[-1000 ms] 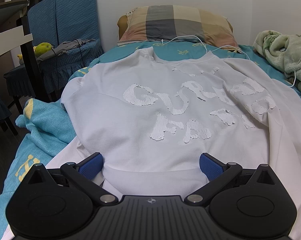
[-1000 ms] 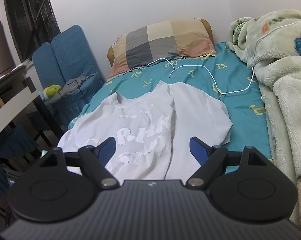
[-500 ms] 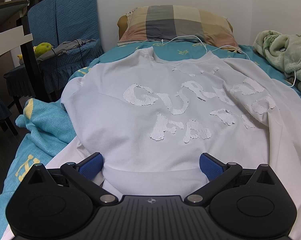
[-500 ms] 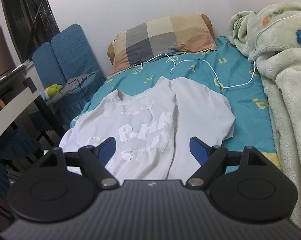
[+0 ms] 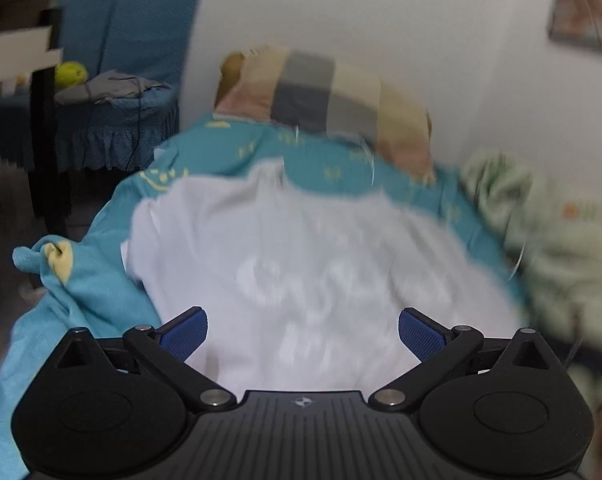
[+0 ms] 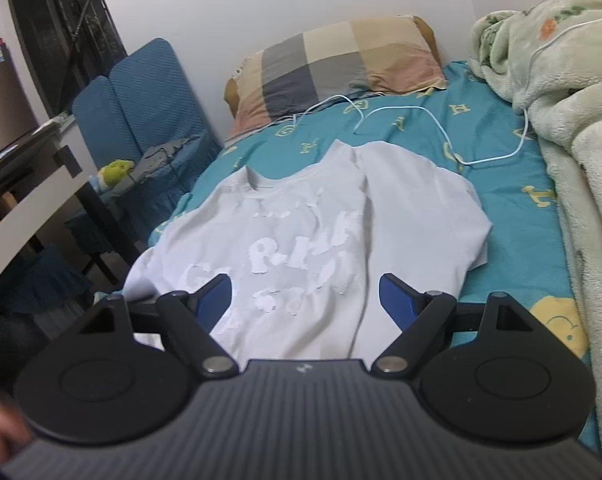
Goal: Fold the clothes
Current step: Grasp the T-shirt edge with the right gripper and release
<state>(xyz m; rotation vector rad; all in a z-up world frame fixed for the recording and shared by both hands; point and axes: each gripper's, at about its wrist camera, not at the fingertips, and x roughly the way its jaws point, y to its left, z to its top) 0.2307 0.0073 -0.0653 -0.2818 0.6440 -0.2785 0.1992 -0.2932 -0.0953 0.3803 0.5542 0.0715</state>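
Note:
A white T-shirt [image 6: 301, 240] with raised white lettering lies face up on the teal bed sheet [image 6: 501, 184], collar toward the pillow. Its right side is folded over the body along a lengthwise crease. It also shows, blurred, in the left wrist view [image 5: 309, 264]. My left gripper [image 5: 303, 330] is open and empty above the shirt's lower part. My right gripper [image 6: 305, 300] is open and empty above the shirt's lower half.
A checked pillow [image 6: 341, 64] lies at the head of the bed. A white cable [image 6: 421, 120] loops across the sheet above the shirt. A fleece blanket [image 6: 573, 128] is piled along the right. A blue chair [image 6: 149, 120] and a desk [image 6: 17, 184] stand to the left.
My left gripper has swung sharply up and back from the shirt hem, blurring its view. My right gripper has moved closer in over the shirt.

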